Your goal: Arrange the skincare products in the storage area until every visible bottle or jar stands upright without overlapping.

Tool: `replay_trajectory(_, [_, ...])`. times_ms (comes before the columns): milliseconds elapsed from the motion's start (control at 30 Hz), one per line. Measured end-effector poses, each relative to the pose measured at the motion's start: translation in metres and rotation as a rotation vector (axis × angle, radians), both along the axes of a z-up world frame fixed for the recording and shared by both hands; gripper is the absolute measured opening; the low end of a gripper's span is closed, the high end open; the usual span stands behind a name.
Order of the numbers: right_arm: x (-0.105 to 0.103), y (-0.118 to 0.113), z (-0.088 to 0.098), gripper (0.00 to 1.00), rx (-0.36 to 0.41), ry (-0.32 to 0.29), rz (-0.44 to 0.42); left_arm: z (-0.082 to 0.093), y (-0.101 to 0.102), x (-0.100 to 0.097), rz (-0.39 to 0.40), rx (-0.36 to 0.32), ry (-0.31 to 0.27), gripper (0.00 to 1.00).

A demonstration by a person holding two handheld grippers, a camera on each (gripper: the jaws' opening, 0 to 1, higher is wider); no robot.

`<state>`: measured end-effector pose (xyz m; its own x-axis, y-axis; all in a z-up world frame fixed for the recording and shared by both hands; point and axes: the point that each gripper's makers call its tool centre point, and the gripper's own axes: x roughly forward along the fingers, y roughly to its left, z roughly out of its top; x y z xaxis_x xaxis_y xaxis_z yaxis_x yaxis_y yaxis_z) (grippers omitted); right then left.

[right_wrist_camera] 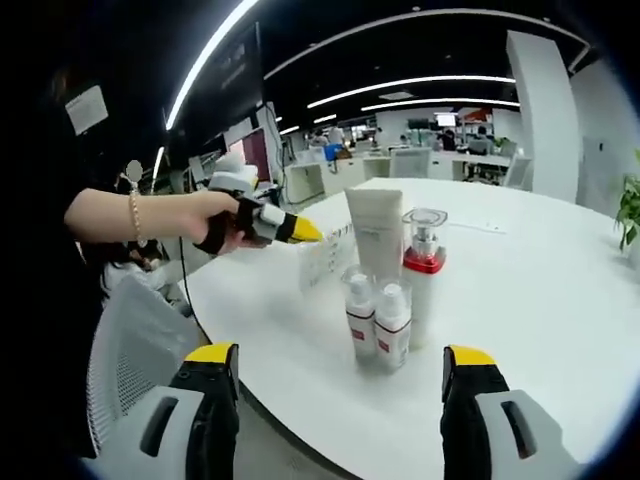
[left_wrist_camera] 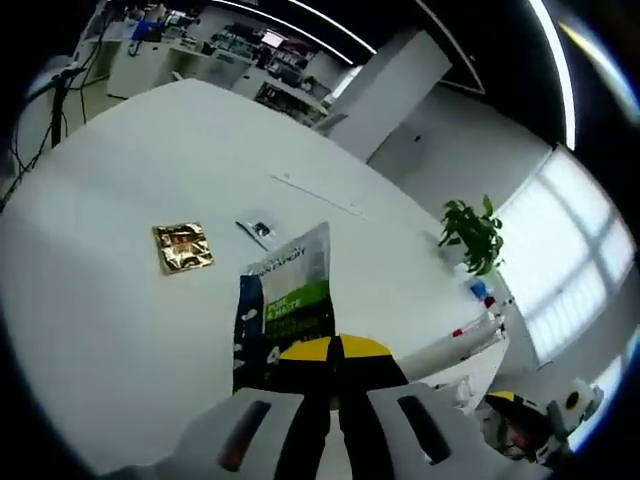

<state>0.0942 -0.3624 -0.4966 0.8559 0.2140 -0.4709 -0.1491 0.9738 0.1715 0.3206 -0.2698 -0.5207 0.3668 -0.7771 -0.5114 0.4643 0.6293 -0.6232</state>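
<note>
The left gripper (left_wrist_camera: 335, 352) is pinching a sachet (left_wrist_camera: 288, 300) by its edge, lifting it upright above the table (left_wrist_camera: 90, 320). The right gripper (right_wrist_camera: 340, 375) is waiting wide apart near the standing bottles (right_wrist_camera: 378, 320), tube (right_wrist_camera: 376, 232) and pump bottle (right_wrist_camera: 424, 275).

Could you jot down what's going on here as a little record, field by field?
Surface: round white table
Standing upright: white tube, red-collared pump bottle, two small bottles
Left gripper: shut on green and blue sachet
Right gripper: open, holding nothing, facing the bottles
Lying flat: gold packet, small grey sachet
Far edge: potted plant
</note>
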Motion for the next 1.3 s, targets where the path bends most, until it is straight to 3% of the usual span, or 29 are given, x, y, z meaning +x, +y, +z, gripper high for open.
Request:
replay_trajectory(433, [0.000,0.008,0.000,0.87,-0.025,0.004,0.043,0.035,0.016,-0.025,0.054,-0.147,0.010,0.02])
replay_trajectory(600, [0.000,0.012,0.007,0.87,-0.036,-0.013,0.054,0.056,0.024,-0.043,0.066,-0.213,0.024,0.02])
replay_trajectory(1000, [0.007,0.043,0.016,0.88,-0.074,-0.036,0.149,0.102,0.035,-0.081,0.066,-0.293,0.001,0.02])
replay_trajectory(1100, [0.015,0.052,0.031,0.84,-0.138,-0.081,0.162,0.109,0.036,-0.083,0.067,-0.307,-0.011,0.02])
replay_trajectory(1300, [0.027,0.081,0.056,0.81,-0.119,-0.147,0.190,0.122,0.033,-0.097,0.066,-0.337,-0.007,0.02])
